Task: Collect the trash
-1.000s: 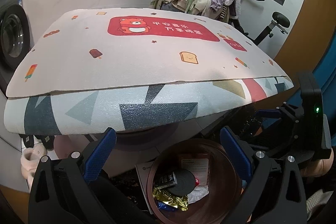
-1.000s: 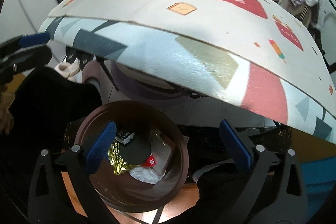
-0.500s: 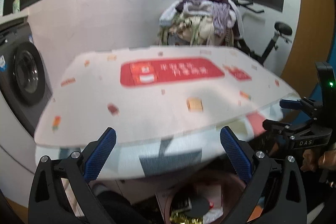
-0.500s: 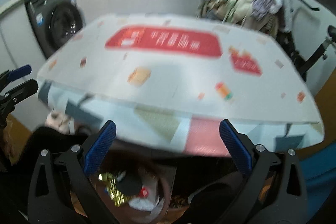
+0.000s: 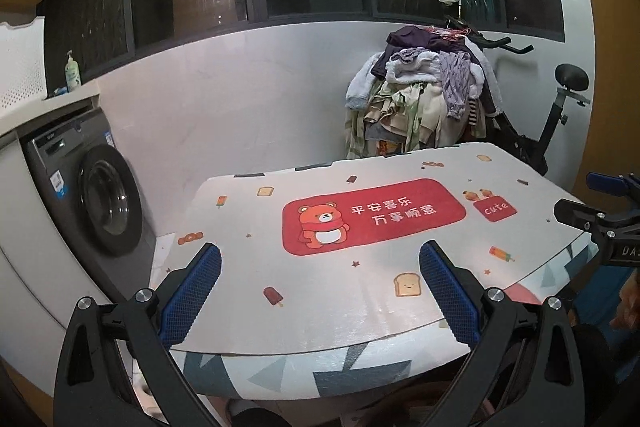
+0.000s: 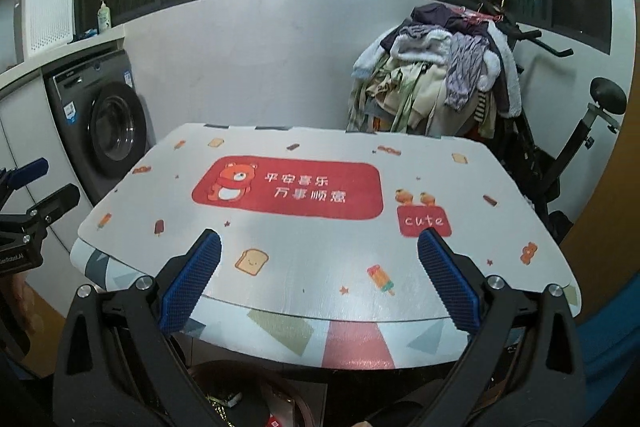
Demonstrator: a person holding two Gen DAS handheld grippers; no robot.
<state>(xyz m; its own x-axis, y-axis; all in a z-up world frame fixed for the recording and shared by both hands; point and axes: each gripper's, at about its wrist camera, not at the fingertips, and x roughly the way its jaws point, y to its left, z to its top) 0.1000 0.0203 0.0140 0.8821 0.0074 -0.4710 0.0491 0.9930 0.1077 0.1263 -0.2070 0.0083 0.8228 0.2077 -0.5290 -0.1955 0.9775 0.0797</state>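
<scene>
My left gripper (image 5: 320,291) is open and empty, held above the near edge of the table (image 5: 248,227), which has a white cover with a red bear banner. My right gripper (image 6: 318,283) is open and empty too, above the same table (image 6: 460,187). The right gripper also shows at the right edge of the left wrist view (image 5: 600,211), and the left gripper at the left edge of the right wrist view (image 6: 32,195). The brown trash bin (image 6: 296,407) peeks out below the table's front edge, with bits of wrapper (image 6: 224,403) inside. No trash lies on the tabletop.
A washing machine (image 5: 100,195) stands left of the table. A pile of clothes (image 5: 424,99) on an exercise bike (image 5: 556,115) stands behind the table at the right. A soap bottle (image 5: 73,73) sits on the counter at the left.
Both grippers rose from over the trash bin below the table to above the tabletop. The bin dropped almost out of view. Both stayed open and empty.
</scene>
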